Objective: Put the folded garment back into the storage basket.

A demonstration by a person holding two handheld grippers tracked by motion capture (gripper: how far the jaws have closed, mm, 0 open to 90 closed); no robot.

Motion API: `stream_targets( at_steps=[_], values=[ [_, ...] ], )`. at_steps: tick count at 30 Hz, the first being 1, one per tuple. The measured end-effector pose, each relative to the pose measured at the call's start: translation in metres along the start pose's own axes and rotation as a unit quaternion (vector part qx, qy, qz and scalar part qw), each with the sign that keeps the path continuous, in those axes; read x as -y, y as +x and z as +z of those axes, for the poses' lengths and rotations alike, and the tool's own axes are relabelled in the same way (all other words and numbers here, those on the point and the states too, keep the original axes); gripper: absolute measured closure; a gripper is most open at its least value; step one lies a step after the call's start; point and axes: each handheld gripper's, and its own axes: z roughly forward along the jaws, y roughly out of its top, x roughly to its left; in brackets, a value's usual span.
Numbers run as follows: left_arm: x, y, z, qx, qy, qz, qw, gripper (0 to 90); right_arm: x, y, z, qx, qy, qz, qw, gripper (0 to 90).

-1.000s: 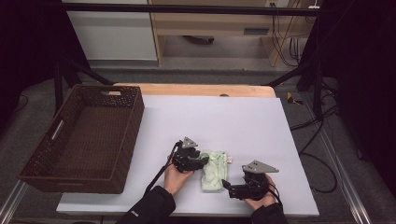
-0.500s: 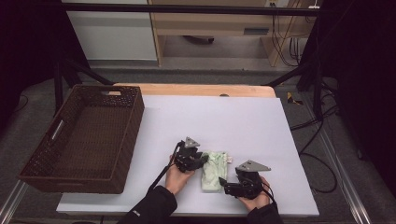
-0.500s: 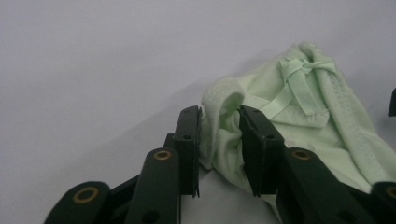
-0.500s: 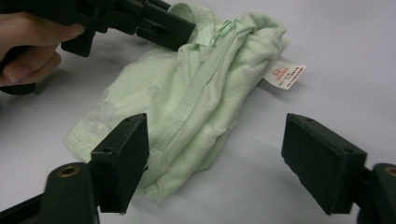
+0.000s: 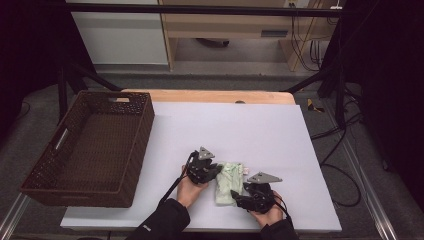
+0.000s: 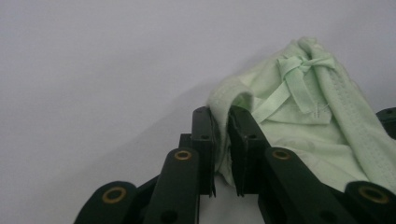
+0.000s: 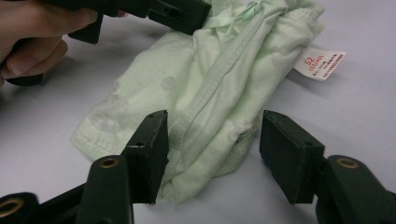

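Observation:
A small pale green garment (image 5: 229,182) lies crumpled on the white table top (image 5: 240,130), near the front edge. My left gripper (image 5: 218,171) reaches it from the left; its jaws have just been closing. In the left gripper view this gripper (image 6: 220,114) is shut on a fold of the garment's (image 6: 299,121) edge. My right gripper (image 5: 236,200) sits at the near end. Its jaws have been narrowing and stand apart around the bunched garment (image 7: 210,93). The right gripper (image 7: 215,121) has one pad at the cloth and the other clear of it.
A dark wicker basket (image 5: 132,165) stands at the table's left side. A white label (image 7: 321,63) sticks out of the garment's far end. The left hand (image 7: 32,32) and its gripper (image 7: 177,11) lie just beyond the cloth in the right gripper view.
My right gripper has edged left toward the garment's near end. The left hand has stayed where it was, at the garment's left edge.

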Motion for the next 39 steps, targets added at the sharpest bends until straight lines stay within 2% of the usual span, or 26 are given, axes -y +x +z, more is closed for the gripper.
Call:
stream_targets(
  at_steps=[9,14,18,26,39],
  values=[
    [0.000,-0.001,0.000,0.002,-0.001,0.004,1.0000,81.1,-0.002,0.001,0.001,-0.015,0.009,0.018,0.9997,61.2],
    [0.001,0.001,0.001,0.007,-0.003,0.003,1.0000,79.8,-0.004,-0.002,0.002,-0.028,0.015,0.030,0.9991,74.2],
    [0.001,0.001,0.001,0.009,-0.003,0.006,0.9999,79.2,-0.005,-0.004,0.001,-0.025,0.015,0.033,0.9990,82.4],
    [0.001,0.001,0.001,0.008,-0.008,0.010,0.9999,82.1,-0.008,-0.004,-0.002,-0.027,0.015,0.031,0.9990,85.2],
    [0.002,0.000,-0.002,0.019,-0.015,0.013,0.9996,84.3,-0.013,-0.006,-0.013,-0.034,-0.007,0.021,0.9992,85.8]
  ],
)
